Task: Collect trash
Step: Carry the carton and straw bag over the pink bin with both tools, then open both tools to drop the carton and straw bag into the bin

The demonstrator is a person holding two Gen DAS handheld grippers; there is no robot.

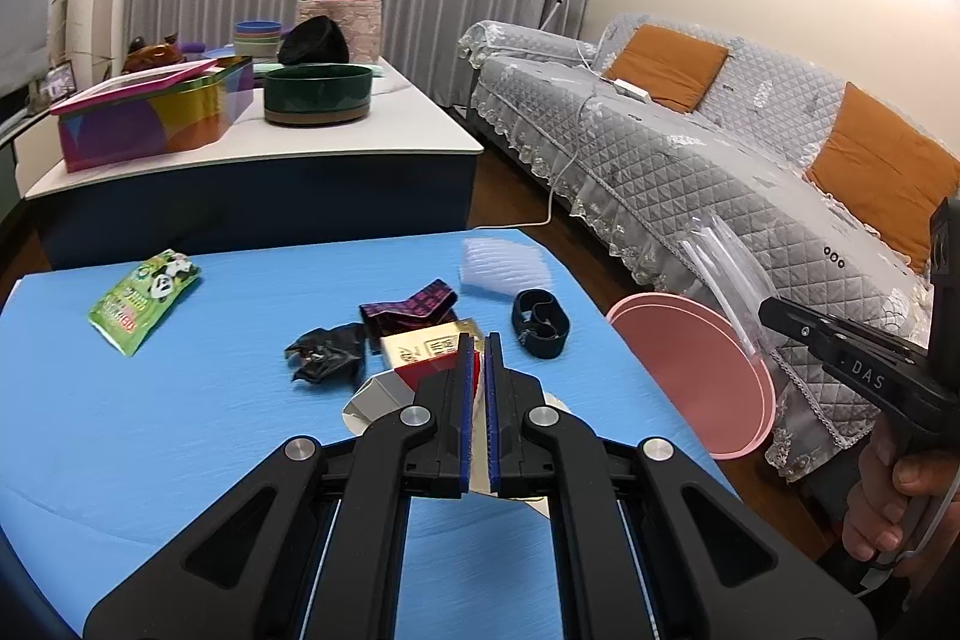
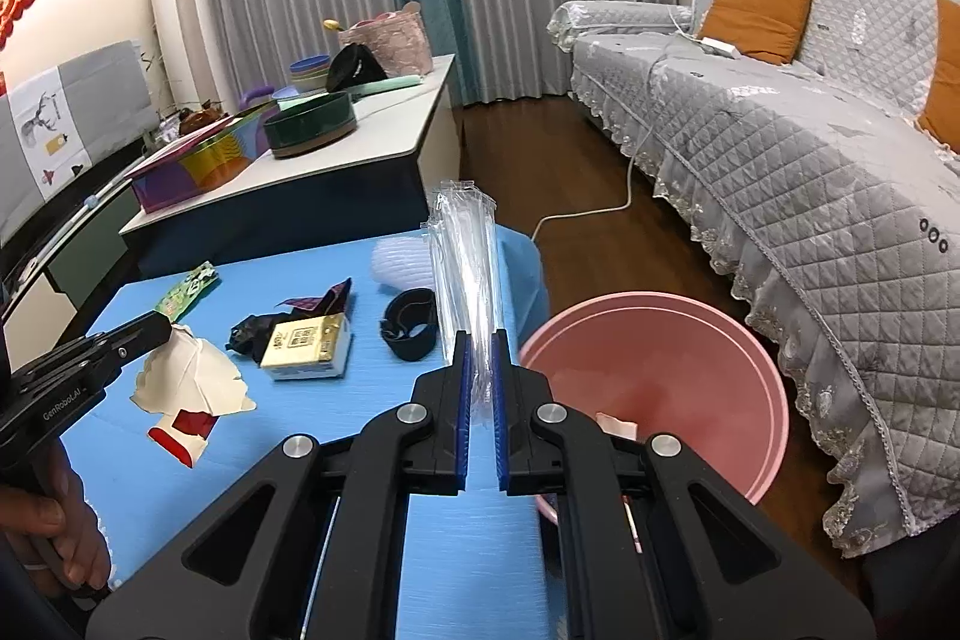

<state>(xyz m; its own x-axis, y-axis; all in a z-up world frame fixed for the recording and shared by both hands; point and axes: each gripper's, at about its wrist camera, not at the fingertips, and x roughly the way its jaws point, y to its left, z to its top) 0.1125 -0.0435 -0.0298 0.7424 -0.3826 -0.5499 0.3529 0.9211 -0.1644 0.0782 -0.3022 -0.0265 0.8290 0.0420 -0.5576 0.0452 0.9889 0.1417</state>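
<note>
My left gripper (image 1: 478, 347) is shut on a crumpled white and red paper carton (image 1: 384, 394), held above the blue table (image 1: 150, 430); the right wrist view shows that carton (image 2: 192, 388) hanging from the left gripper (image 2: 165, 331). My right gripper (image 2: 480, 347) is shut on a clear plastic wrapper (image 2: 468, 256) that stands up between its pads, beside the pink bin (image 2: 660, 370). On the table lie a gold box (image 2: 306, 346), a black crumpled wrapper (image 1: 327, 352), a purple wrapper (image 1: 414, 307), a black band (image 1: 540, 322), a green panda packet (image 1: 144, 298) and a white foam net (image 1: 504, 268).
The pink bin (image 1: 690, 370) stands on the floor off the table's right edge, with a scrap inside. A grey-covered sofa (image 2: 810, 160) lies further right. Behind the blue table a white-topped table (image 1: 270, 142) carries a colourful tin and a dark round bowl. A white cable crosses the floor.
</note>
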